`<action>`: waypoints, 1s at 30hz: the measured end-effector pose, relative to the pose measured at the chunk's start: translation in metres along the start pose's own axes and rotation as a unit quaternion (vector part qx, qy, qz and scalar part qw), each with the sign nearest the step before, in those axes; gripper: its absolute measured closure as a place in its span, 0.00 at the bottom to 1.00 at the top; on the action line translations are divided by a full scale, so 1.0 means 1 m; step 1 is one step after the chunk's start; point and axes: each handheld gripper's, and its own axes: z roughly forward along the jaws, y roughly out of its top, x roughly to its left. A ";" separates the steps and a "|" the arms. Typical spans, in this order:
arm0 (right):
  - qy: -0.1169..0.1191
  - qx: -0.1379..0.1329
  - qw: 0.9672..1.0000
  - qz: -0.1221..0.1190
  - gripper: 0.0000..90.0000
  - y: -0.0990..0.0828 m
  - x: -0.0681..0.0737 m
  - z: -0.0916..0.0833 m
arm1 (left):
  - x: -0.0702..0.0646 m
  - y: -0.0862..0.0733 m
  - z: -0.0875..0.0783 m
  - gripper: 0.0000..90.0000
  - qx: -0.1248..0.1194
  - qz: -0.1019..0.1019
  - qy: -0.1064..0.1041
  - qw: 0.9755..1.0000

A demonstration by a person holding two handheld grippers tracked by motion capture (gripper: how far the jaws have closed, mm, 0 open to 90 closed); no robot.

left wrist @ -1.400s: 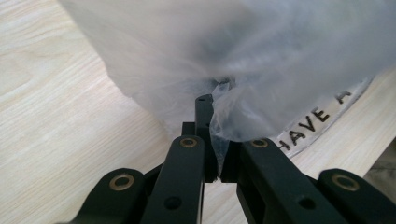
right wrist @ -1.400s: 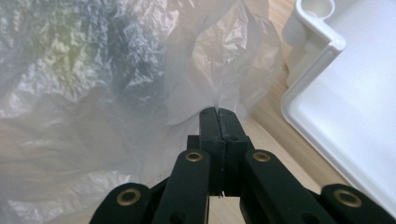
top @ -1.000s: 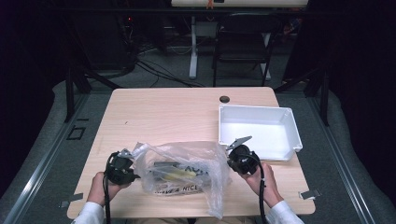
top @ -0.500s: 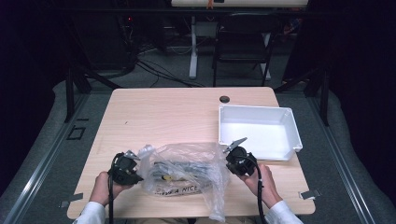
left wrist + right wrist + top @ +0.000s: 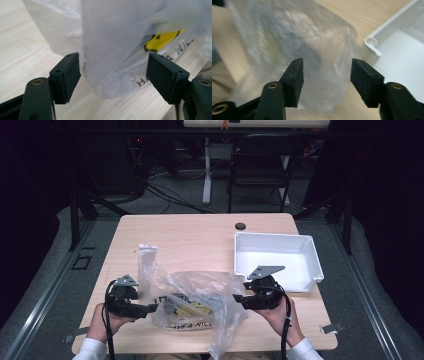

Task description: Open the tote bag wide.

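clear plastic: bag (image 5: 195,302) lies crumpled at the near edge of the table, between the two grippers, with a yellow shape and dark printed letters showing through the film
left gripper (image 5: 150,309): near left, held in the person's left hand (image 5: 102,322), pointing right at the bag's left end
left jaws: have just been opening; they stand apart with a fold of bag (image 5: 117,50) between them, and the pads do not press on it, so released
left gripper view: film hangs down between the two black pads (image 5: 71,75); yellow print and letters sit behind the film toward the right pad
right gripper (image 5: 239,299): near right, held in the person's right hand (image 5: 280,315), pointing left at the bag's right end
right jaws: have just been opening; spread apart, bag (image 5: 294,50) between them and ahead, blurred; no pinch on the film, so released
cables: a black one trails from each gripper back toward the sleeves at the bottom edge
bag corner: one strip of film (image 5: 146,265) stands up from the left part of the bag, just behind the left gripper
table (image 5: 200,240): light wood top, bag on its near half
tray (image 5: 305,251): white, rectangular, right side of the table, just behind the right gripper, apart from the bag; its rim corner (image 5: 372,45) shows in the right gripper view beside the bag
small dark disc (image 5: 240,226): on the table's far edge, just past the tray's far left corner
background: chair (image 5: 257,172) and floor cables in the dark beyond the table
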 end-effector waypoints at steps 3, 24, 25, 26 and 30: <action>0.049 0.004 0.999 -0.016 0.32 0.005 0.014 0.004 | -0.006 0.004 0.000 0.39 -0.023 0.002 0.011 1.000; -0.020 0.084 0.995 -0.044 1.00 -0.003 0.002 0.053 | 0.000 -0.008 0.037 0.98 0.073 0.040 0.012 0.996; -0.020 0.084 0.995 -0.044 1.00 -0.003 0.002 0.053 | 0.000 -0.008 0.037 0.98 0.073 0.040 0.012 0.996; -0.026 0.085 0.995 -0.042 1.00 -0.004 0.000 0.054 | 0.001 -0.009 0.038 0.98 0.079 0.038 0.013 0.996; -0.047 0.089 0.994 -0.035 1.00 -0.005 -0.007 0.058 | 0.006 -0.010 0.041 0.98 0.096 0.034 0.015 0.995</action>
